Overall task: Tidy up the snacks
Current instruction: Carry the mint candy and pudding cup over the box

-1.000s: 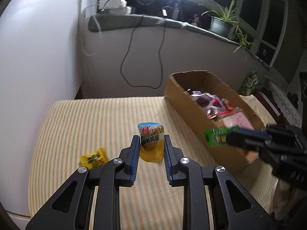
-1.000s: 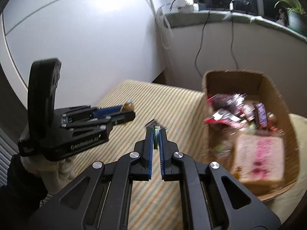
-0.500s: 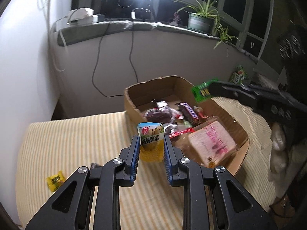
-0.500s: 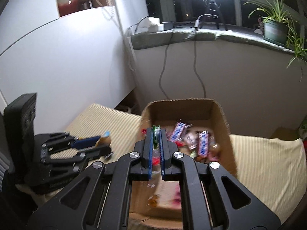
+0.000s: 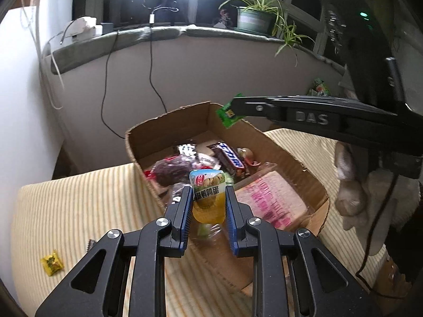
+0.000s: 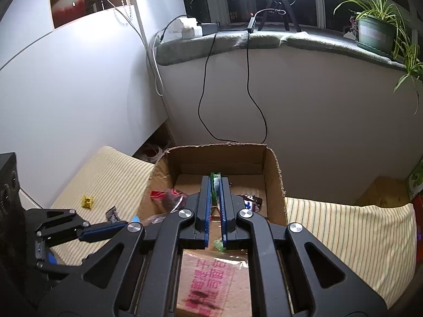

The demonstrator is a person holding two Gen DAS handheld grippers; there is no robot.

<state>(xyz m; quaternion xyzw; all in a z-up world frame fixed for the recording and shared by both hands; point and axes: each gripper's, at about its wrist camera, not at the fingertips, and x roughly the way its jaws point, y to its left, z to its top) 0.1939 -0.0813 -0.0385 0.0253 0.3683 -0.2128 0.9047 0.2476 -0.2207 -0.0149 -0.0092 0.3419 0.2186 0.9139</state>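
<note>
My left gripper (image 5: 208, 194) is shut on a yellow quail-egg pack (image 5: 208, 198) and holds it above the near edge of the open cardboard box (image 5: 169, 129). My right gripper (image 6: 215, 185) is shut on a thin green packet (image 6: 214, 178) above the box (image 6: 277, 174); the same packet (image 5: 229, 112) shows over the box's far corner in the left wrist view. The box holds several snacks, among them a chocolate bar (image 5: 229, 157) and a pink-printed bag (image 5: 269, 200). A yellow candy (image 5: 52, 262) and a small dark wrapper (image 6: 112, 214) lie on the striped cushion (image 5: 79, 206).
The box stands on the striped cushion near a grey low wall with black cables (image 6: 203, 84). A white wall (image 6: 66, 92) is to the left. Potted plants (image 5: 253, 18) stand on the sill. The yellow candy (image 6: 87, 201) lies left of the box.
Both grippers have moved over the box with their packets still held. The right gripper now hangs above the box's far end, the left above its near edge.
</note>
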